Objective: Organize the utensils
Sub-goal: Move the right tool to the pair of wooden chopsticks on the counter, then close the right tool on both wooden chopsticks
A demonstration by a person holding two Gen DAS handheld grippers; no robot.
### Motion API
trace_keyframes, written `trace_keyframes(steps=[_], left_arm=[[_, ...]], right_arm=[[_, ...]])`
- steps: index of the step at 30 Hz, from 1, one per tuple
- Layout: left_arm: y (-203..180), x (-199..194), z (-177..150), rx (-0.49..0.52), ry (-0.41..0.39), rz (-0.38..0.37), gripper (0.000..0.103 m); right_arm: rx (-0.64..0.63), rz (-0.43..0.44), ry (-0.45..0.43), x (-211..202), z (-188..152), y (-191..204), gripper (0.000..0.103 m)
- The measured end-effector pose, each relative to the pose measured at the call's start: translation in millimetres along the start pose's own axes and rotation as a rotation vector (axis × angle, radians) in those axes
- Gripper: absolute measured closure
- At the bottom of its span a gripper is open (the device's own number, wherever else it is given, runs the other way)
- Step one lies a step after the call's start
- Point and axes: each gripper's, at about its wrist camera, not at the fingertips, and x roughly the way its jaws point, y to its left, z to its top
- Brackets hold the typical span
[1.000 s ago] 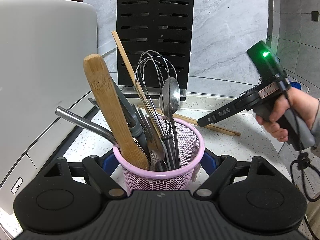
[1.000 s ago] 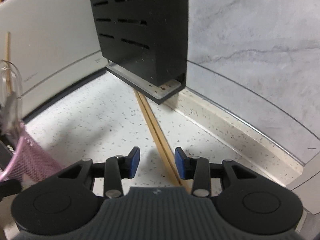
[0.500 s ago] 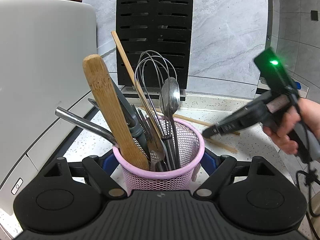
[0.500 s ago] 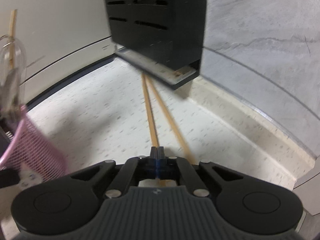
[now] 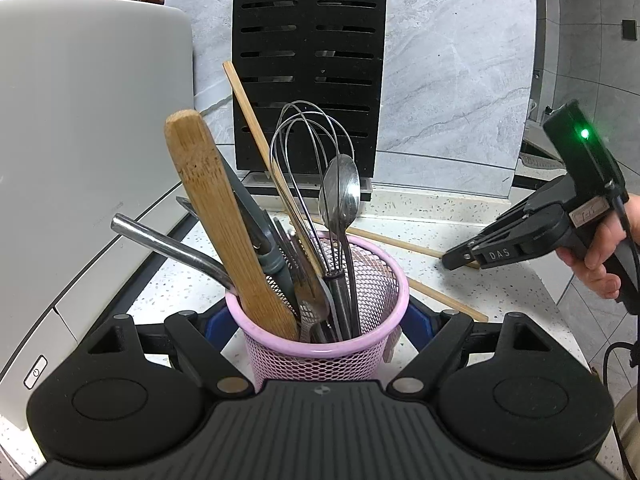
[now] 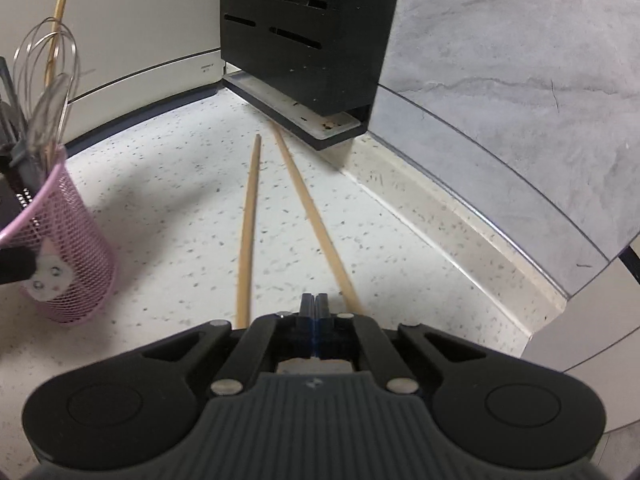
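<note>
Basically, left gripper (image 5: 316,320) is clamped on the pink basket (image 5: 320,344), right gripper (image 6: 315,304) is closed, seemingly empty, above two chopsticks (image 6: 248,232) on the counter (image 6: 168,200); reopen, straddle one stick, pinch squarely.

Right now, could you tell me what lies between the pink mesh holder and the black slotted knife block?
Two wooden chopsticks on speckled counter, per right wrist view.
</note>
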Motion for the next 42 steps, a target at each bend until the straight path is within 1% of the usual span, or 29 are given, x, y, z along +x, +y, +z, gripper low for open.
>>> trace_keyframes(steps=[2, 3, 4, 5, 6, 10, 12, 14, 16, 21, 26, 30, 35, 38, 40, 42], left_arm=[[-0.1, 0.0, 0.1, 0.001, 0.000, -0.001, 0.007], [-0.2, 0.0, 0.2, 0.001, 0.000, 0.000, 0.007], [-0.1, 0.0, 0.1, 0.001, 0.000, 0.000, 0.007], [-0.2, 0.1, 0.1, 0.001, 0.000, 0.000, 0.007], [-0.3, 0.1, 0.1, 0.001, 0.000, 0.000, 0.007], [-0.1, 0.0, -0.2, 0.002, 0.000, 0.000, 0.007], [-0.1, 0.1, -0.1, 0.001, 0.000, 0.000, 0.007], [-0.5, 0.1, 0.0, 0.001, 0.000, 0.001, 0.007], [-0.3, 0.2, -0.1, 0.001, 0.001, 0.001, 0.007], [-0.1, 0.2, -0.1, 0.001, 0.000, 0.002, 0.006], [-0.2, 0.5, 0.3, 0.003, 0.001, 0.001, 0.006], [-0.5, 0.5, 0.3, 0.003, 0.001, 0.001, 0.006], [-0.1, 0.2, 0.0, 0.004, 0.001, 0.001, 0.006], [-0.7, 0.6, 0.3, 0.003, 0.001, 0.001, 0.006], [-0.3, 0.1, -0.1, 0.003, 0.001, 0.002, 0.006], [-0.6, 0.5, 0.2, 0.003, 0.001, 0.002, 0.006]], right_arm=[[0.042, 0.092, -0.017, 1.8, 3.0, -1.5, 0.103], [0.067, 0.121, -0.022, 2.5, 4.8, -0.9, 0.099], [0.074, 0.135, -0.025, 4.1, 6.8, 1.7, 0.092], [0.068, 0.139, -0.030, 4.9, 8.8, 5.5, 0.075], [0.053, 0.137, -0.035, 6.0, 10.5, 9.3, 0.072], [-0.001, 0.126, 0.005, 18.6, 16.1, 24.0, 0.075], [-0.038, 0.108, 0.021, 23.8, 15.4, 29.3, 0.098], [-0.068, 0.093, 0.014, 22.7, 15.4, 30.1, 0.101], [-0.094, 0.094, 0.025, 23.7, 18.2, 28.7, 0.101], [-0.246, 0.025, 0.033, 28.5, 28.9, 25.9, 0.101], [-0.331, -0.002, 0.055, 36.6, 36.3, 21.7, 0.101], [-0.393, -0.049, 0.058, 41.6, 36.6, 24.1, 0.101], [-0.392, -0.066, 0.054, 41.4, 40.6, 23.3, 0.101], [-0.351, -0.042, 0.059, 41.4, 46.1, 18.8, 0.099], [-0.311, -0.020, 0.064, 43.4, 50.7, 14.6, 0.096], [-0.272, -0.007, 0.061, 46.8, 56.7, 10.3, 0.086]])
